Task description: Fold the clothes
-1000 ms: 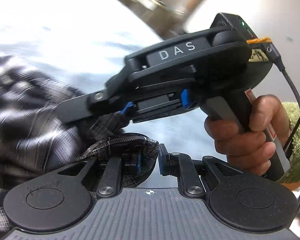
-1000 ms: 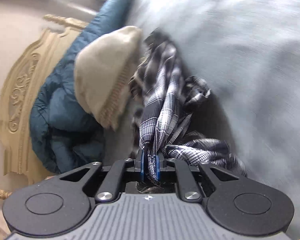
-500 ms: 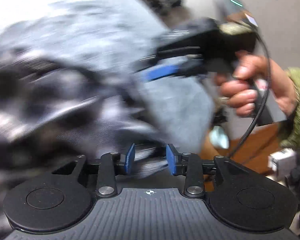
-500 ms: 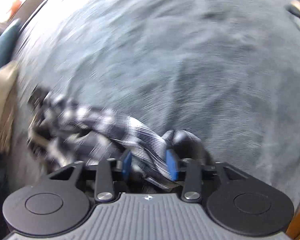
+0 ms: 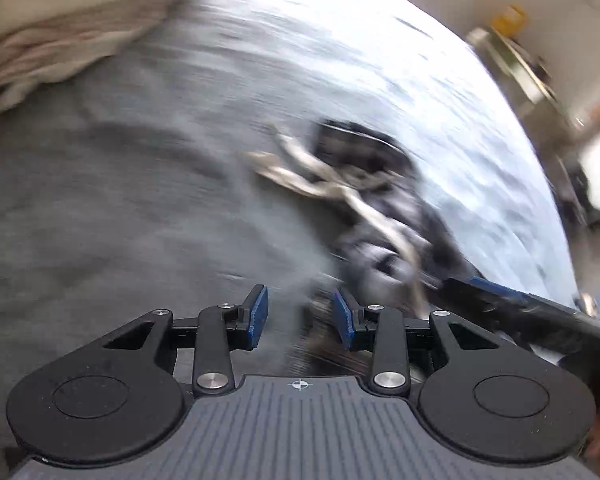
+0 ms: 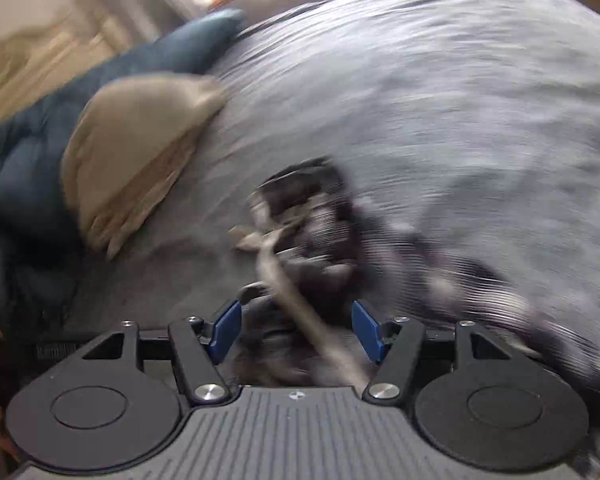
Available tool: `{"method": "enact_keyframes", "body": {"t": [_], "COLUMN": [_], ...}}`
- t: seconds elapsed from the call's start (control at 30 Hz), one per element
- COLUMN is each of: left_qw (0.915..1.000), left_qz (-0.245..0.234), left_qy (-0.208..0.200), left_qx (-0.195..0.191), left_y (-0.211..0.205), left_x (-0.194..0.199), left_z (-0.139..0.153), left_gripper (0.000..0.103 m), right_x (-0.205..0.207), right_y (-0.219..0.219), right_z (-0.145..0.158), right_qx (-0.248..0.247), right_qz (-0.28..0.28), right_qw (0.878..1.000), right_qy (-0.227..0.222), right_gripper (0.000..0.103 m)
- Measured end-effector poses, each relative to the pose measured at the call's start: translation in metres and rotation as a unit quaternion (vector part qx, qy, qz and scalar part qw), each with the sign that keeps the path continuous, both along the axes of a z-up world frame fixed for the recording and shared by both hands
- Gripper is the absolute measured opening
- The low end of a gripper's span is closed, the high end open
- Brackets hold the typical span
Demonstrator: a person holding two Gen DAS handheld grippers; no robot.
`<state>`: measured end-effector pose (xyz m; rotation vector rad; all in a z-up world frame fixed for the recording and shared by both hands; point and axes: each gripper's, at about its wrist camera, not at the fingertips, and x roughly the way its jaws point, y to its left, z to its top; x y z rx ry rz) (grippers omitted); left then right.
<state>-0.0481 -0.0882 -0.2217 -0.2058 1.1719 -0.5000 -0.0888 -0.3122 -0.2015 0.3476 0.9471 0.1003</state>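
A crumpled black-and-white plaid garment (image 5: 380, 208) lies in a heap on the grey bedspread (image 5: 120, 200), blurred by motion. My left gripper (image 5: 300, 318) is open, with the heap just ahead and to its right; some cloth sits near its right finger. My right gripper (image 6: 296, 326) is open wide, and the plaid garment (image 6: 312, 240) lies between and ahead of its fingers, loose. The other gripper's blue-tipped finger (image 5: 500, 292) shows at the right of the left wrist view.
A beige pillow (image 6: 136, 148) and a dark blue quilt (image 6: 32, 168) lie at the head of the bed (image 6: 440, 100). The pillow also shows in the left wrist view (image 5: 72, 28). Furniture stands beyond the bed's far edge (image 5: 516, 60).
Both grippers have opened and let go of the plaid garment, which has dropped in a heap on the bed. Both cameras have swung quickly.
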Motion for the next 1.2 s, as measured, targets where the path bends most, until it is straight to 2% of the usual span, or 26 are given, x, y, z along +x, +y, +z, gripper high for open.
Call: {"method": "enact_keyframes", "body": {"t": [0.07, 0.13, 0.2, 0.23, 0.33, 0.43, 0.5, 0.57, 0.67, 0.7, 0.73, 0.77, 0.83, 0.9, 0.97, 1.07, 1.13, 1.2], "left_qw": [0.9999, 0.9999, 0.9999, 0.9999, 0.9997, 0.9991, 0.9991, 0.9993, 0.9996, 0.9998, 0.9999, 0.9999, 0.9999, 0.9997, 0.9993, 0.999, 0.9989, 0.9992], "left_qz": [0.011, 0.011, 0.008, 0.005, -0.006, -0.012, -0.015, -0.017, -0.01, -0.006, -0.003, 0.001, 0.012, 0.023, 0.035, 0.044, 0.045, 0.039], "left_qy": [0.004, 0.005, 0.007, 0.008, 0.012, 0.023, 0.022, 0.016, 0.01, 0.009, 0.009, 0.008, 0.008, 0.008, 0.01, 0.011, 0.01, 0.006], "left_qx": [0.003, -0.001, -0.007, -0.008, -0.021, -0.034, -0.033, -0.028, -0.023, -0.018, -0.013, -0.008, -0.001, 0.003, 0.003, -0.002, -0.003, -0.001], "left_y": [0.015, 0.02, 0.023, 0.026, 0.033, 0.04, 0.046, 0.052, 0.066, 0.071, 0.076, 0.082, 0.092, 0.102, 0.108, 0.111, 0.111, 0.108], "left_x": [-0.002, -0.007, -0.01, -0.012, -0.016, -0.016, -0.015, -0.015, -0.01, -0.008, -0.006, -0.004, -0.001, 0.002, 0.005, 0.007, 0.008, 0.007], "left_z": [0.004, 0.0, -0.004, -0.004, -0.009, -0.016, -0.017, -0.015, -0.015, -0.015, -0.015, -0.016, -0.017, -0.019, -0.023, -0.026, -0.027, -0.027], "left_gripper": [0.036, 0.037, 0.037, 0.037, 0.038, 0.038, 0.038, 0.038, 0.039, 0.04, 0.04, 0.04, 0.041, 0.042, 0.042, 0.042, 0.042, 0.043], "right_x": [0.016, 0.028, 0.034, 0.032, 0.02, 0.01, 0.008, 0.007, 0.013, 0.018, 0.024, 0.028, 0.032, 0.026, 0.017, 0.005, 0.0, -0.002], "right_y": [0.032, 0.051, 0.061, 0.06, 0.047, 0.036, 0.028, 0.025, 0.031, 0.037, 0.045, 0.055, 0.075, 0.089, 0.088, 0.056, 0.026, 0.004], "right_z": [-0.011, -0.027, -0.044, -0.044, -0.034, -0.024, -0.022, -0.02, -0.022, -0.022, -0.02, -0.015, 0.0, 0.016, 0.025, 0.022, 0.012, 0.001], "right_qx": [-0.058, -0.102, -0.141, -0.133, -0.094, -0.034, 0.039, 0.122, 0.247, 0.27, 0.285, 0.278, 0.233, 0.173, 0.142, 0.155, 0.189, 0.171], "right_qz": [0.004, 0.008, 0.008, 0.002, -0.018, -0.027, -0.031, -0.039, -0.057, -0.058, -0.056, -0.046, -0.019, 0.006, 0.014, -0.05, -0.126, -0.205], "right_qw": [0.998, 0.994, 0.987, 0.988, 0.991, 0.992, 0.99, 0.983, 0.962, 0.957, 0.953, 0.956, 0.971, 0.984, 0.99, 0.986, 0.974, 0.963], "right_qy": [0.006, 0.034, 0.076, 0.085, 0.098, 0.118, 0.129, 0.129, 0.101, 0.091, 0.083, 0.075, 0.057, 0.03, 0.021, 0.019, 0.02, 0.029], "right_gripper": [0.072, 0.073, 0.056, 0.044, 0.034, 0.031, 0.031, 0.031, 0.031, 0.031, 0.034, 0.044, 0.061, 0.063, 0.071, 0.074, 0.074, 0.074]}}
